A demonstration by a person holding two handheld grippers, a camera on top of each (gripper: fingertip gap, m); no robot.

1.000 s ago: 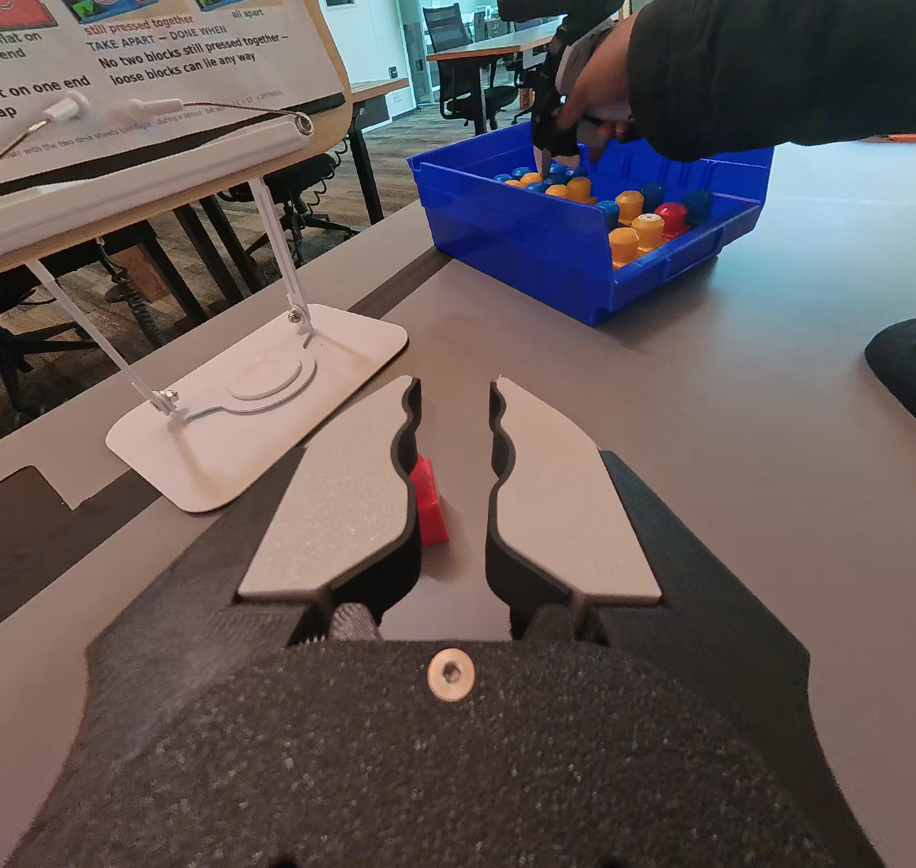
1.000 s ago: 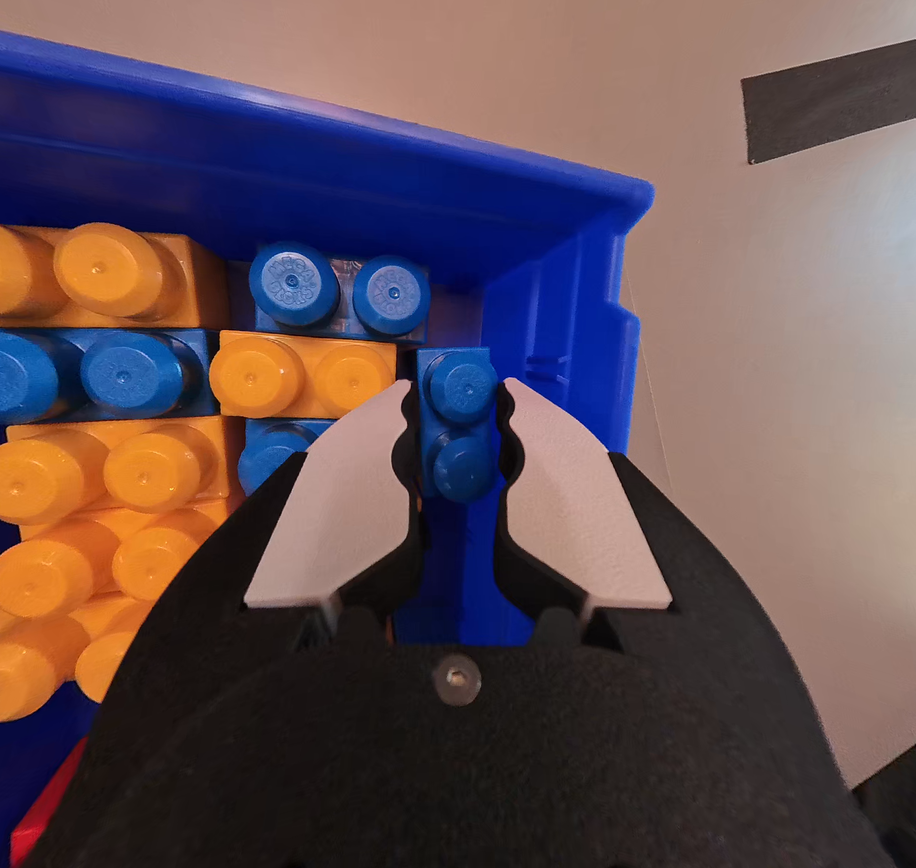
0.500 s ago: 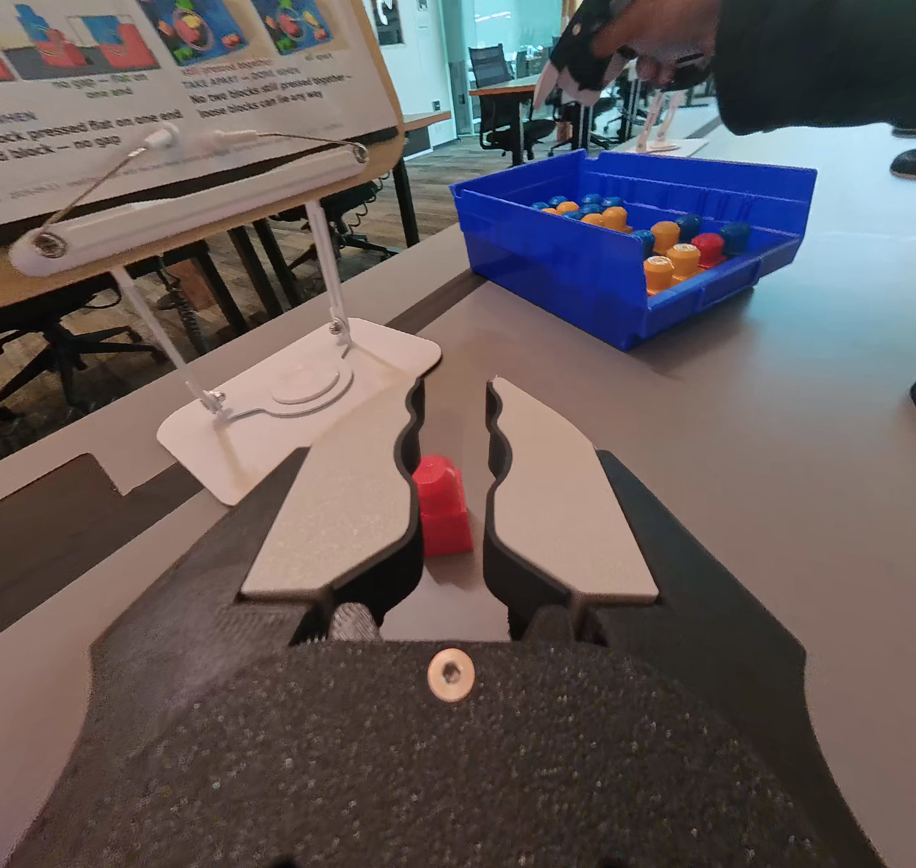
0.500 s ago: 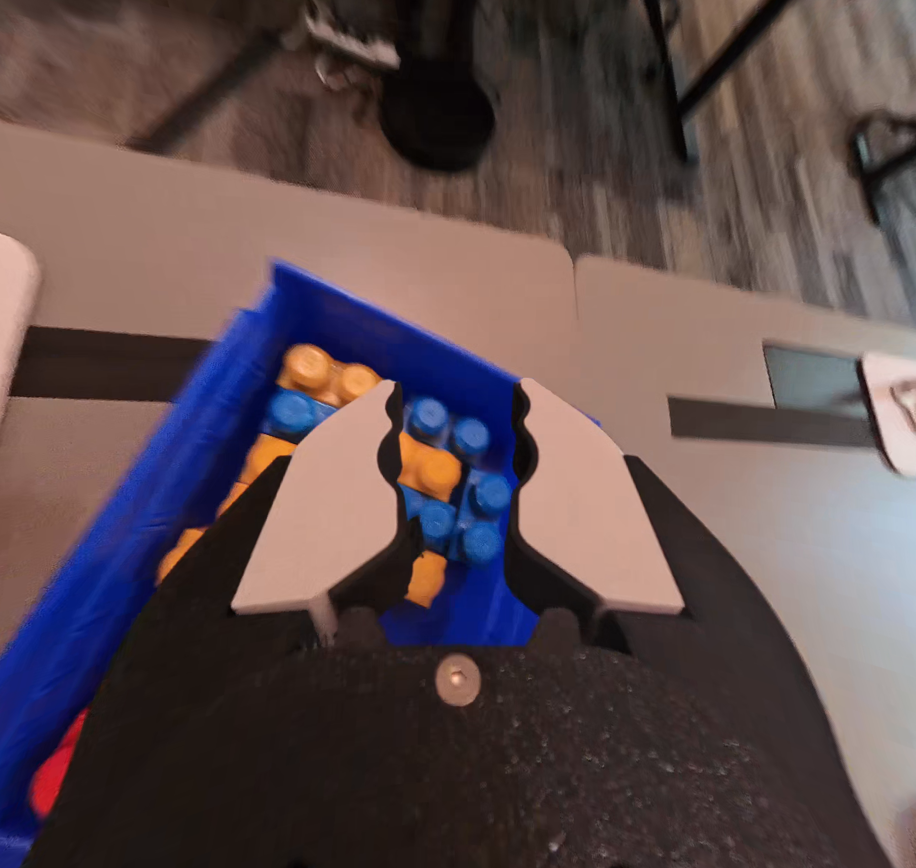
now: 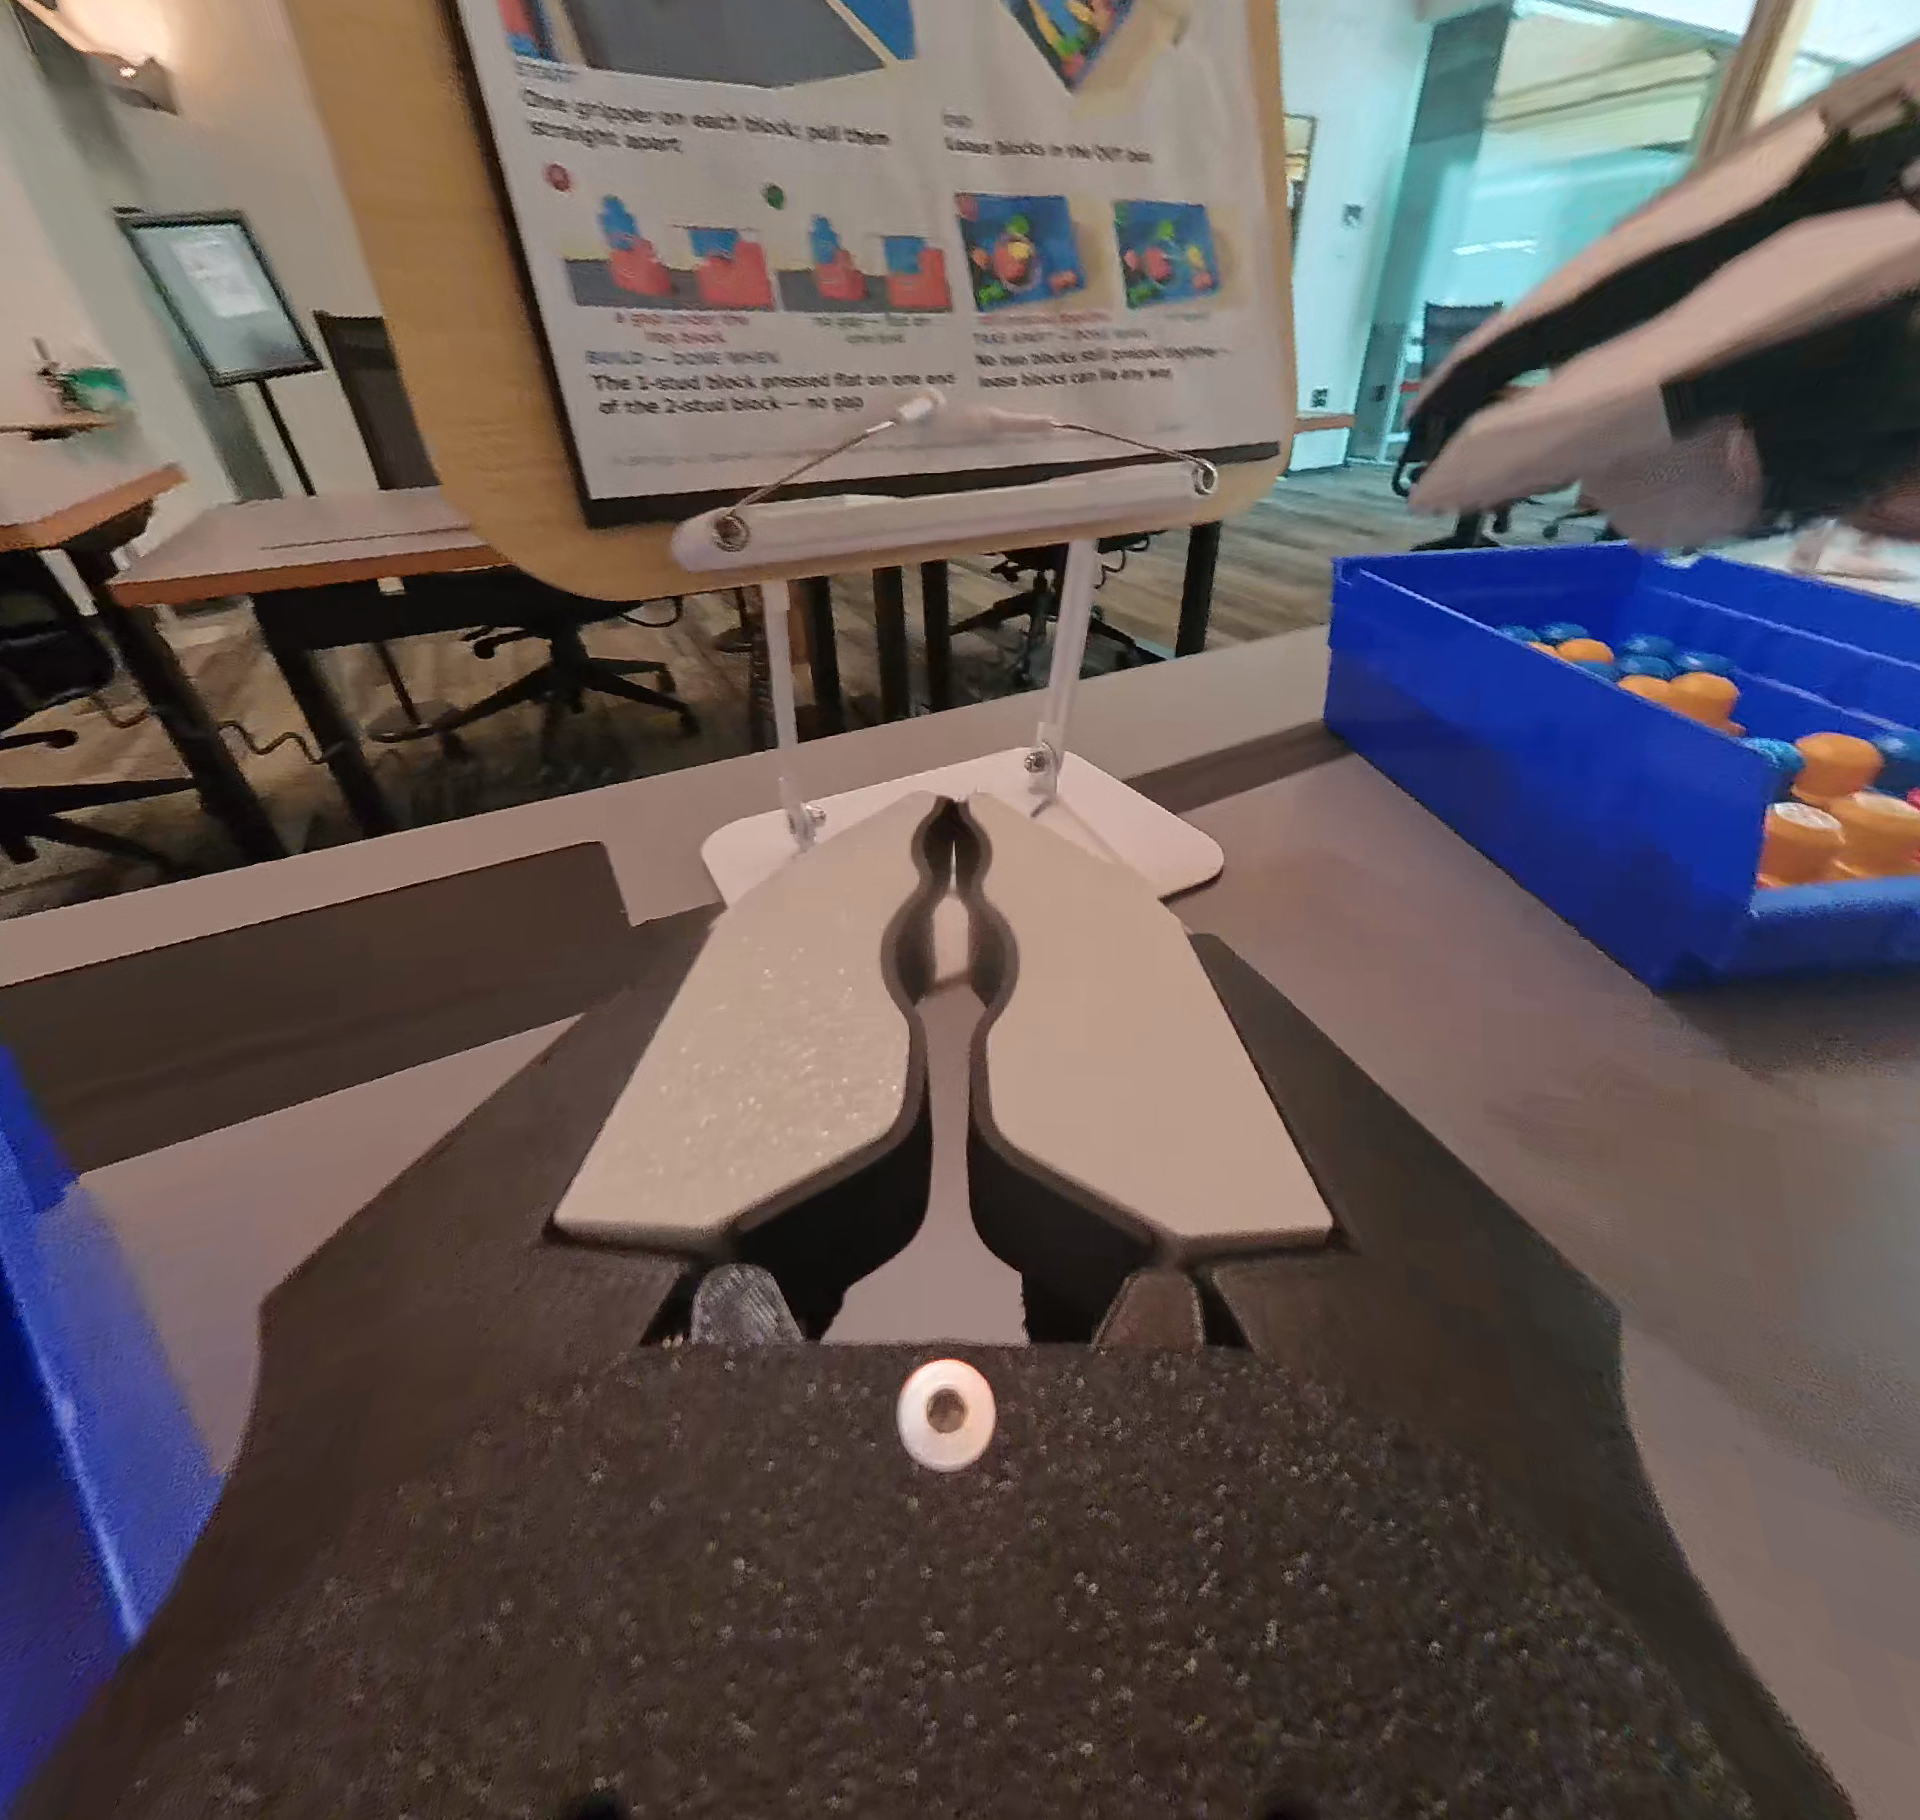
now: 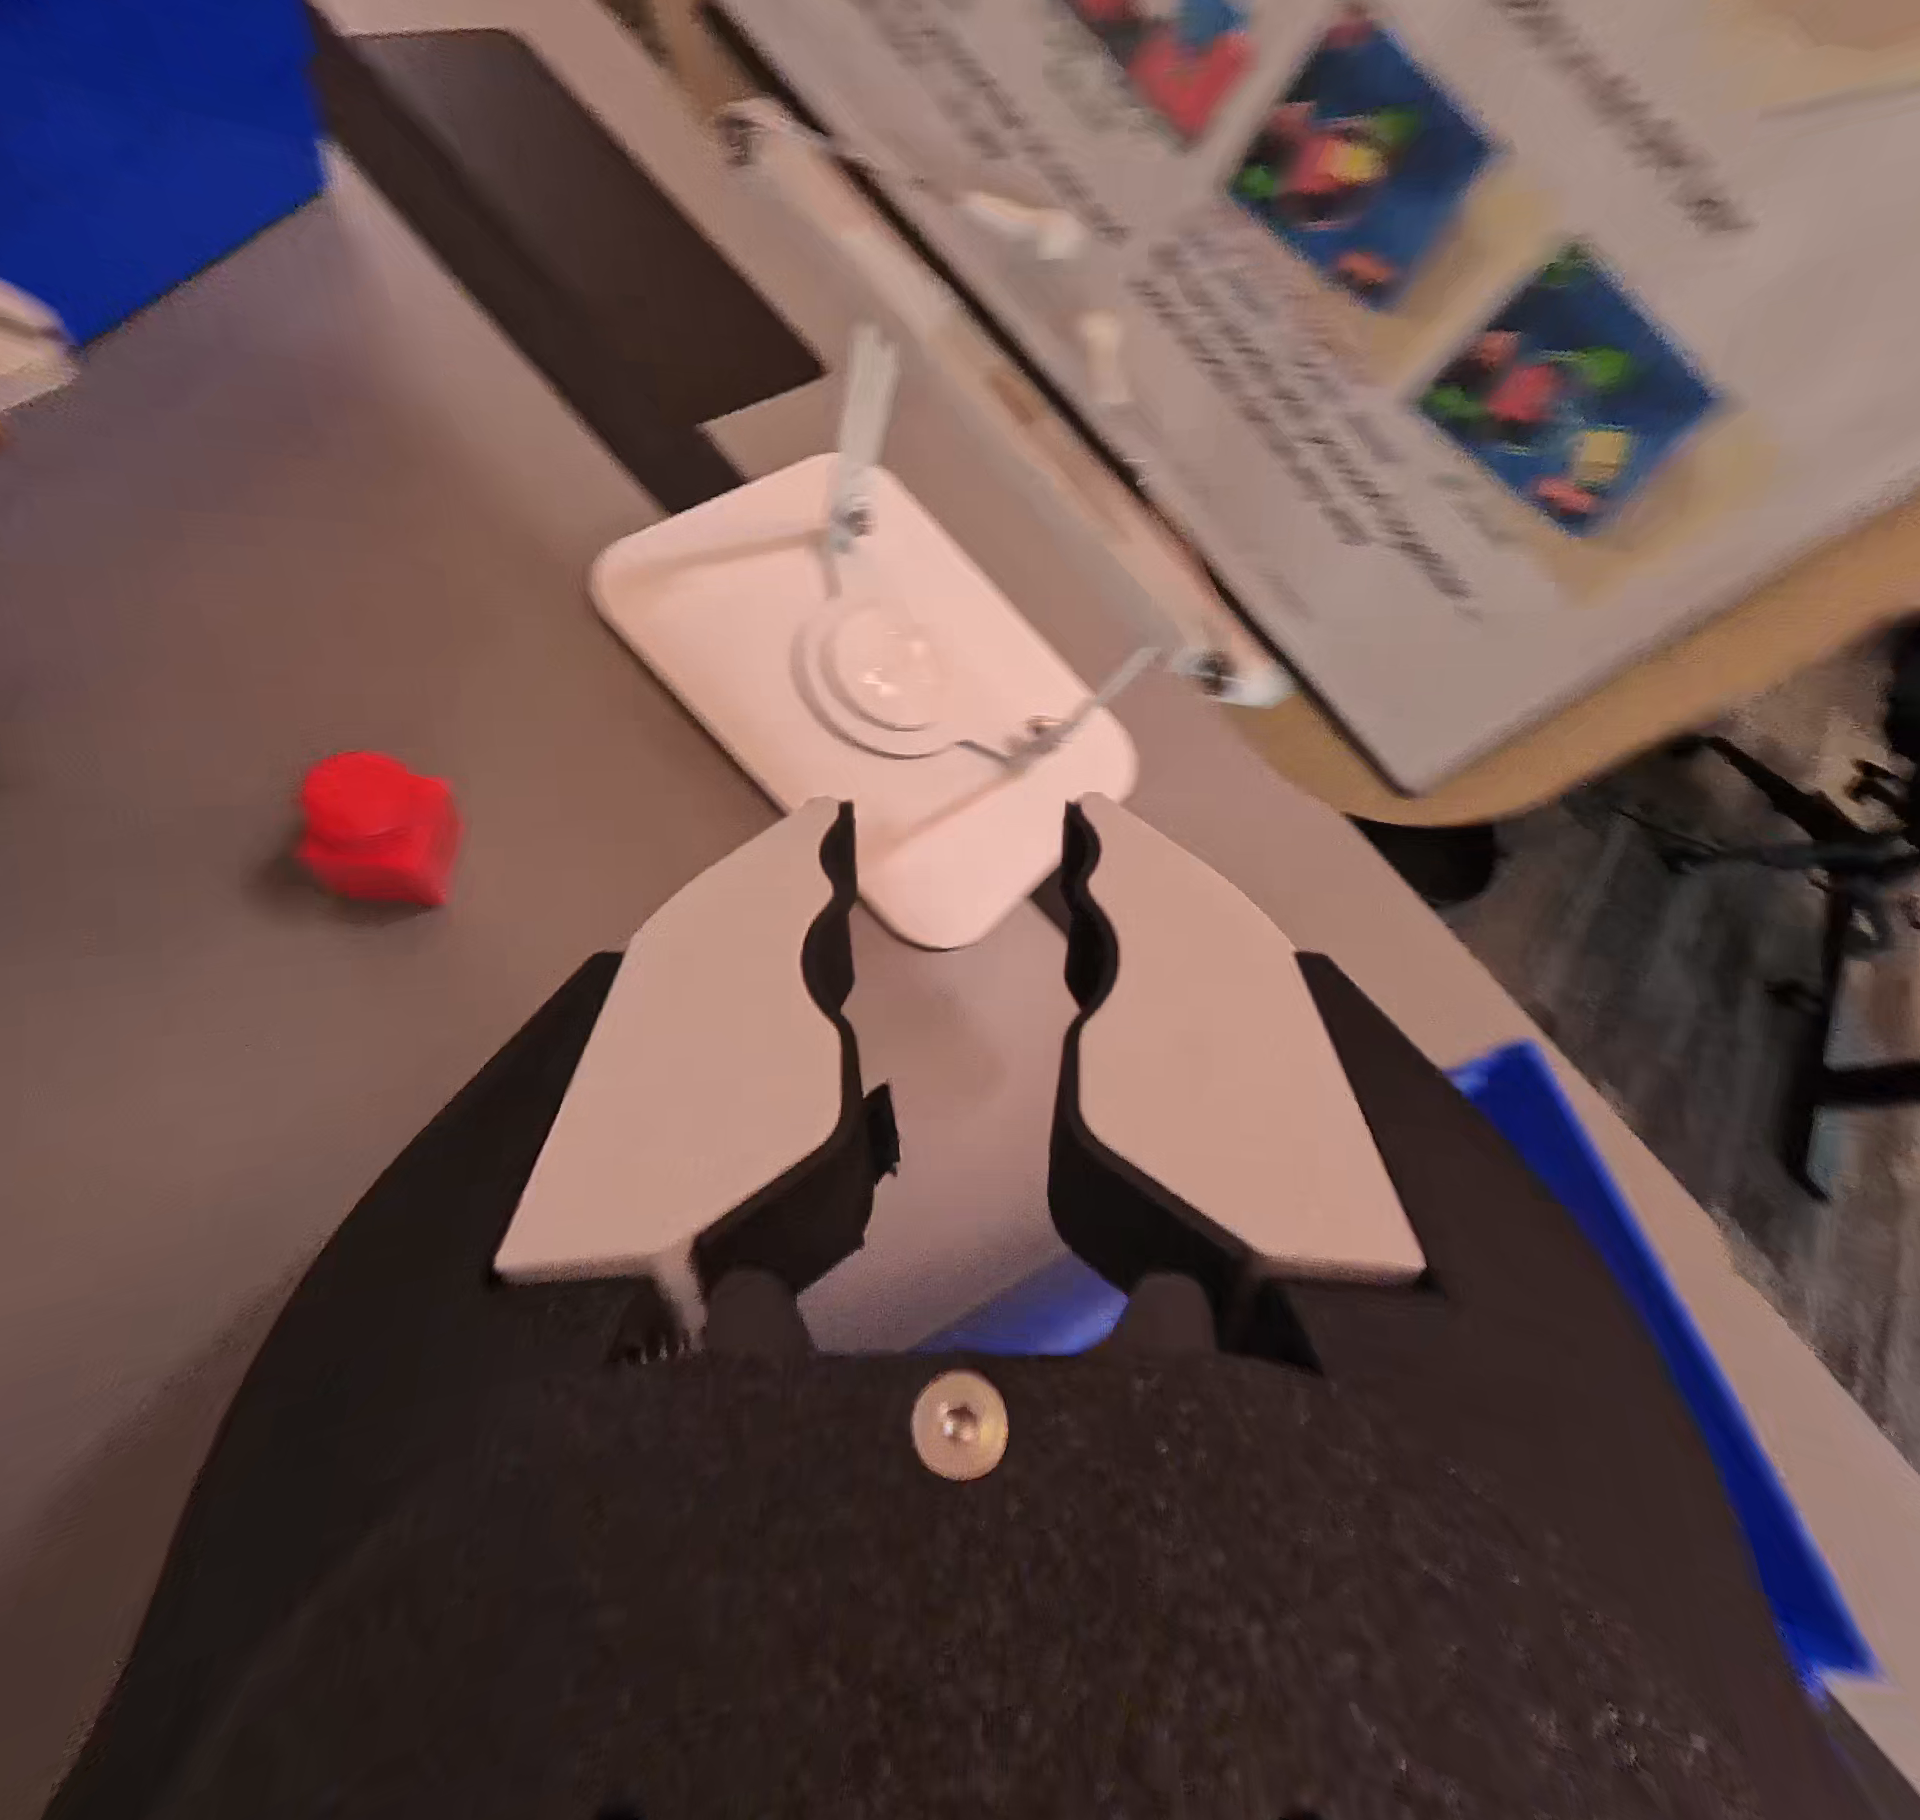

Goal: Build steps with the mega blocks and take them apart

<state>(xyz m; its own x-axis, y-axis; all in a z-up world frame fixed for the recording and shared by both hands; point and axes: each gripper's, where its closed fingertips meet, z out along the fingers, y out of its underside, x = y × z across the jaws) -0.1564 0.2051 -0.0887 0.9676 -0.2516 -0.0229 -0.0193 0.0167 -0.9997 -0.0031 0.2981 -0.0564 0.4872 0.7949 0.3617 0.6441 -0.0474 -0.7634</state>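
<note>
My left gripper [image 5: 952,820] is shut and empty, low over the grey table, pointing at the white stand base [image 5: 1132,825]. My right gripper [image 6: 954,814] is open and empty, held above the table near the same base [image 6: 831,648]; it also shows blurred at the upper right of the left wrist view [image 5: 1423,461], above the bin. A small red one-stud block [image 6: 376,841] stands alone on the table, left of my right gripper. A blue bin [image 5: 1558,794] at the right holds orange and blue blocks [image 5: 1829,814].
An instruction board [image 5: 862,191] on a white stand rises at the table's far edge. A second blue bin shows at the left edge [image 5: 62,1375] and in the right wrist view's upper left [image 6: 145,97]. Dark strips [image 6: 561,243] cross the table. Office chairs and desks lie beyond. The left gripper's tips are roughly 20 cm from the right gripper's.
My left gripper let go of the red block, shut and swung away from it. My right gripper left the blue block in the bin, rose and swung left over the table.
</note>
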